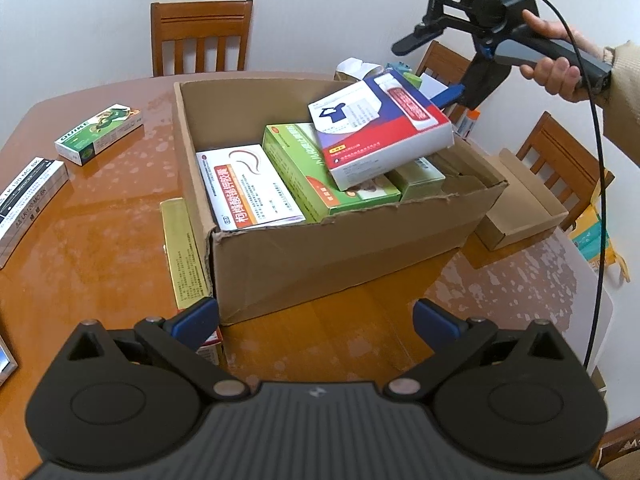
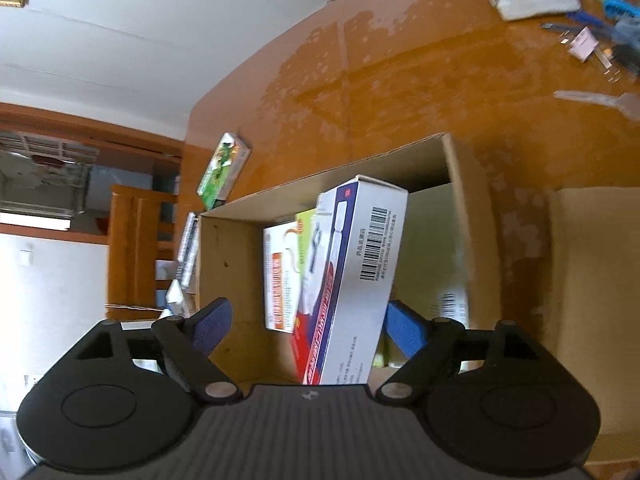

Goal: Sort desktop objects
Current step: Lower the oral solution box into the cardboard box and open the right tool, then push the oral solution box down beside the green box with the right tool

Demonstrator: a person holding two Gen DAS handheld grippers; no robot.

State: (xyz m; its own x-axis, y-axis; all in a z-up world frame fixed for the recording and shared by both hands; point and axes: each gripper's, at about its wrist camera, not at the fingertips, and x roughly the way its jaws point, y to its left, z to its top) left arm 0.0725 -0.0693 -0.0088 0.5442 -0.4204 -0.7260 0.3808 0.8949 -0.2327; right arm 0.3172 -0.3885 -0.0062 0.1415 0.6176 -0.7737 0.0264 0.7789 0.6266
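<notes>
An open cardboard box (image 1: 320,248) (image 2: 224,264) stands on the wooden table (image 1: 100,260) and holds several medicine packs. A blue, red and white pack (image 1: 380,128) (image 2: 356,272) lies tilted on top of a green pack (image 1: 316,168), beside a white and orange pack (image 1: 248,188). My right gripper (image 1: 428,70) (image 2: 310,324), held by a hand, hovers over the box's far right corner. It is open: the tilted pack sits between its fingers, the left pad well apart from it. My left gripper (image 1: 316,320) is open and empty before the box's near wall.
A green pack (image 1: 98,132) (image 2: 222,168) and a long black and white box (image 1: 24,204) lie on the table at left. A gold box (image 1: 182,248) leans against the cardboard box. A smaller cardboard box (image 1: 520,208) sits at right. Chairs (image 1: 202,36) ring the table.
</notes>
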